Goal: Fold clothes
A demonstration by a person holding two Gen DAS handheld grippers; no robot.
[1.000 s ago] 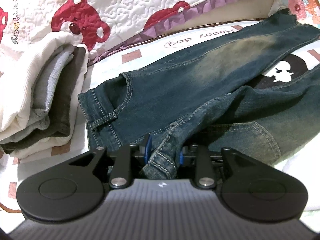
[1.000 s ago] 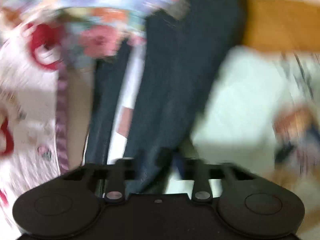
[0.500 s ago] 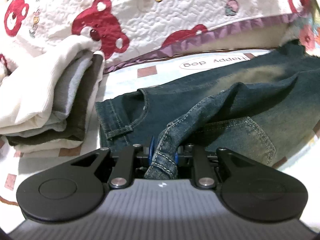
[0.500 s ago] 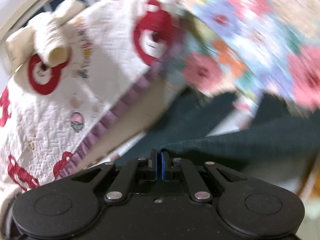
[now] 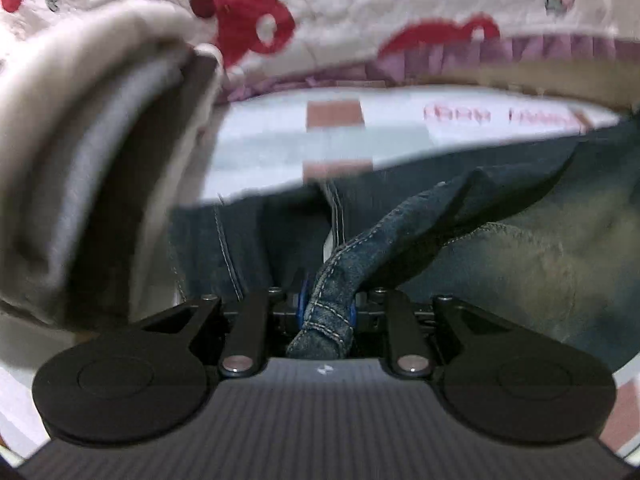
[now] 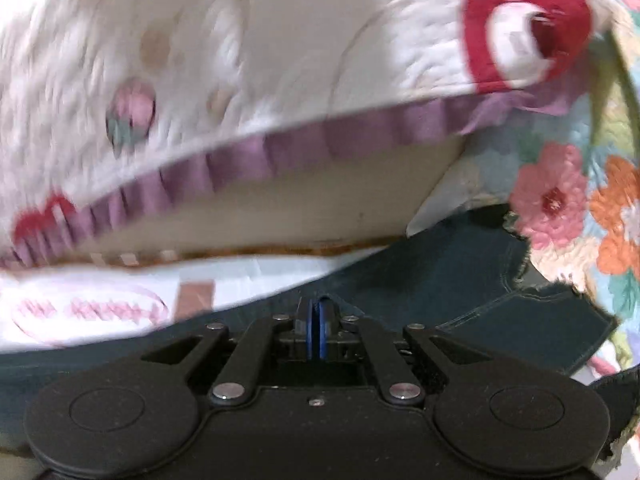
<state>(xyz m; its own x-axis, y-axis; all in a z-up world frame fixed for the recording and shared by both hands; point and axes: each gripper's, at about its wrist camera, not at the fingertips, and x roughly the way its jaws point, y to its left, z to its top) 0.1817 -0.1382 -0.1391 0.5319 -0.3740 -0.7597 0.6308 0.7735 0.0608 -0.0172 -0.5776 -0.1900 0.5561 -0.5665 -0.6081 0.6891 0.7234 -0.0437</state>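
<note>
We look from two fisheye cameras, one behind each gripper, both low over the bed and facing toward the quilt (image 5: pixel 360 20) at the far side. The left view sits very near the jeans (image 5: pixel 520 264), with the stack of folded clothes (image 5: pixel 80 160) looming large and close on its left. The right view rides just above the jeans (image 6: pixel 420 280) too, tilted slightly up so the quilt (image 6: pixel 240 60) fills its upper half, with the floral cover (image 6: pixel 580 208) at its right edge. Both views share the jeans, the quilt's purple frill and the lettered sheet (image 5: pixel 360 148) (image 6: pixel 100 304).
</note>
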